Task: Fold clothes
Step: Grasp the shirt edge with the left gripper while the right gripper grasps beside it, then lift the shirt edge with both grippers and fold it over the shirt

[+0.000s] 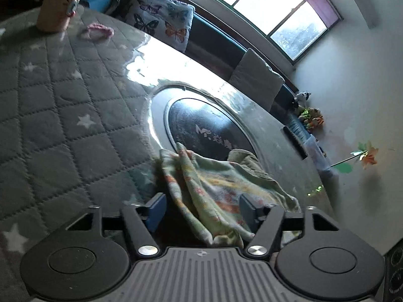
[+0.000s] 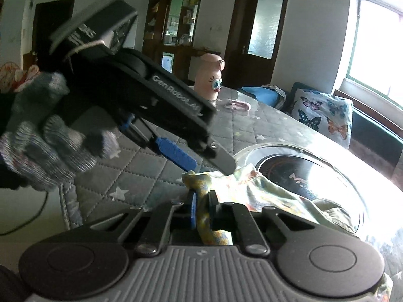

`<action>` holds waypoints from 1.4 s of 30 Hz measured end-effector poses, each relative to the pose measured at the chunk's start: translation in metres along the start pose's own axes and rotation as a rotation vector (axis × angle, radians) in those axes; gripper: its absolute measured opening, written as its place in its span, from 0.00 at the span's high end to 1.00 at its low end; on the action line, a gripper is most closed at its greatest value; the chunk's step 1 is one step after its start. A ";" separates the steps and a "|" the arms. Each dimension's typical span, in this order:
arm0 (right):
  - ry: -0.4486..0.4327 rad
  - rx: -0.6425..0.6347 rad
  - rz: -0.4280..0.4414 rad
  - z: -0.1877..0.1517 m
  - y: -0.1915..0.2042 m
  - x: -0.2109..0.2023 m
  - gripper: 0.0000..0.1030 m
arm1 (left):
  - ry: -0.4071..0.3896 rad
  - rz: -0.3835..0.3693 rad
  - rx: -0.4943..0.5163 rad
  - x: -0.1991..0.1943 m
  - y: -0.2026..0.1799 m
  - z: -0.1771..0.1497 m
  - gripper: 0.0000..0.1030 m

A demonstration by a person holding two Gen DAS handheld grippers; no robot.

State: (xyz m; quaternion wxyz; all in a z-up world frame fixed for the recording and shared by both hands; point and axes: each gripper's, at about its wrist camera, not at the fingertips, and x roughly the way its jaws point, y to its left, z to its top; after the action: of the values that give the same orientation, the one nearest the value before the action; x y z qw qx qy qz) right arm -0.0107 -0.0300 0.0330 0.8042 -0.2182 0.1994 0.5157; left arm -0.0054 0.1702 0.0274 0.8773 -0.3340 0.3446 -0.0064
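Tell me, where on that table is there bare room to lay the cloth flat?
The quilted star cover lies bare between the pink bottle and the floral cloth. Around the round cooktop, cloth and fingers crowd in.

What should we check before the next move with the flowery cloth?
1. Right gripper clamped on the cloth: ok, a bunched edge is pinched between its pads.
2. Left gripper holding the cloth: not ok, its jaws stand wide, cloth lying loose between them.
3. Cloth spread flat: not ok, it is crumpled, partly over the round hob.
4. Grippers clear of each other: cannot tell, the left gripper's tip sits right above the pinched edge.
5. Room to fold on the quilted cover: ok, the bottle and pink band lie far back.
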 end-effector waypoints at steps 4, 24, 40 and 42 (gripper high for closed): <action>-0.017 0.026 -0.004 0.001 -0.004 -0.010 0.93 | 0.043 -0.017 -0.094 0.018 0.003 0.003 0.32; -0.027 0.201 0.040 -0.028 -0.035 -0.045 0.72 | 0.084 -0.008 -0.138 0.052 -0.001 0.004 0.90; 0.068 0.473 -0.222 -0.070 -0.148 -0.033 0.67 | 0.093 0.013 -0.113 0.052 -0.001 0.002 0.90; 0.087 0.512 -0.268 -0.080 -0.165 -0.025 0.67 | 0.094 0.015 -0.110 0.053 -0.002 0.002 0.90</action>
State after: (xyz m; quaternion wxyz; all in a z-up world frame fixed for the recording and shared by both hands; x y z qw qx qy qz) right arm 0.1234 -0.1543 0.0045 0.8847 -0.0545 0.3267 0.3280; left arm 0.0363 0.1573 -0.0024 0.8405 -0.3783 0.3878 0.0035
